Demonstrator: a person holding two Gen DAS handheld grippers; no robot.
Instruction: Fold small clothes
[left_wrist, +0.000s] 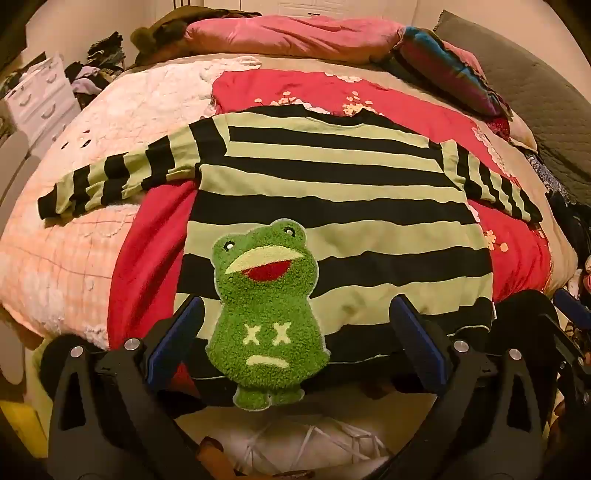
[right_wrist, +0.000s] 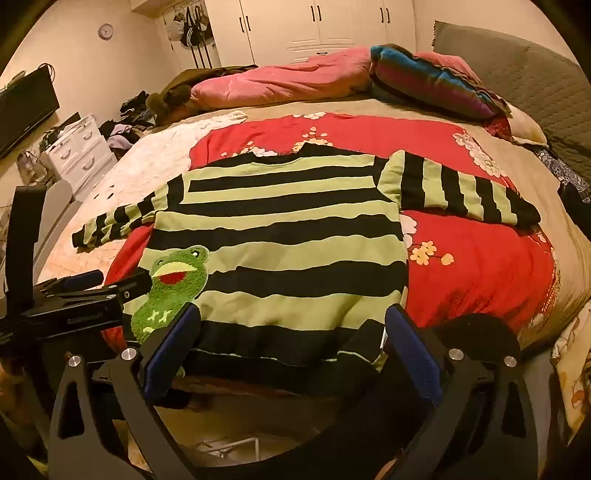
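I'm hovering both claws, L (left_wrist: 295, 332) & R (right_wrist: 291, 343), spread wide & gripping nothing, over hem of striped frog sweater (right_wrist: 280, 236) lying flat on bed (right_wrist: 480, 280).

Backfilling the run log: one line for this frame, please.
phase: pre-fold | striped sweater: flat on bed, sleeves out | left gripper: open at hem | right gripper: open at hem

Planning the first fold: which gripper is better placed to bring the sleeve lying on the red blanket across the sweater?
Right. The right gripper hovers open at the hem corner below that sleeve; the left gripper sits over the frog patch, farther away.
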